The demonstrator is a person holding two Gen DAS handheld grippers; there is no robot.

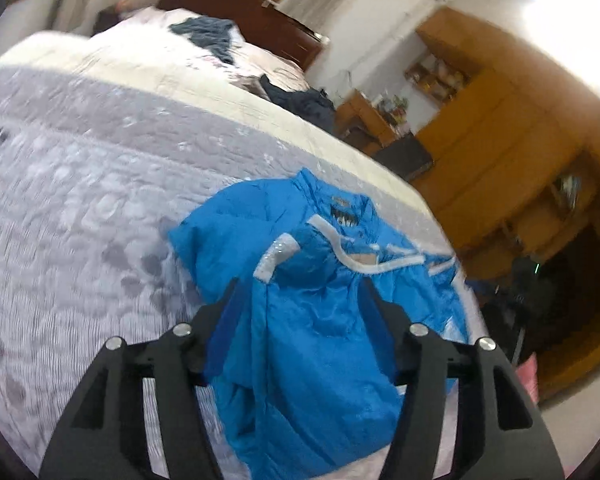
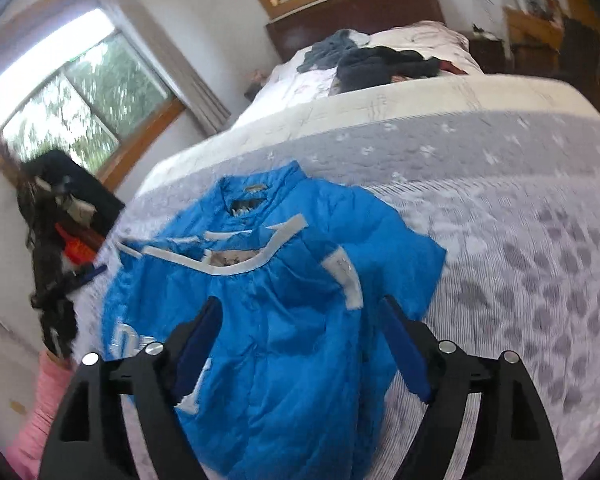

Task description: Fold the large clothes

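Observation:
A bright blue padded jacket [image 1: 300,320] with white trim lies partly folded on the grey patterned bedspread [image 1: 80,200], collar pointing away from me. My left gripper [image 1: 300,284] hovers above its near part, open, with nothing between the fingers. In the right wrist view the same jacket [image 2: 284,320] lies with one sleeve folded across the front and white lettering at the left. My right gripper [image 2: 300,304] is open over the jacket's lower middle, holding nothing. Whether either gripper touches the fabric cannot be told.
Dark clothes [image 2: 380,64] and a grey-blue garment [image 1: 208,32] lie heaped at the far end of the bed by the wooden headboard [image 2: 356,12]. Orange wooden cabinets [image 1: 500,128] stand past the bed's edge. A dark bag pile [image 2: 56,248] sits below the window.

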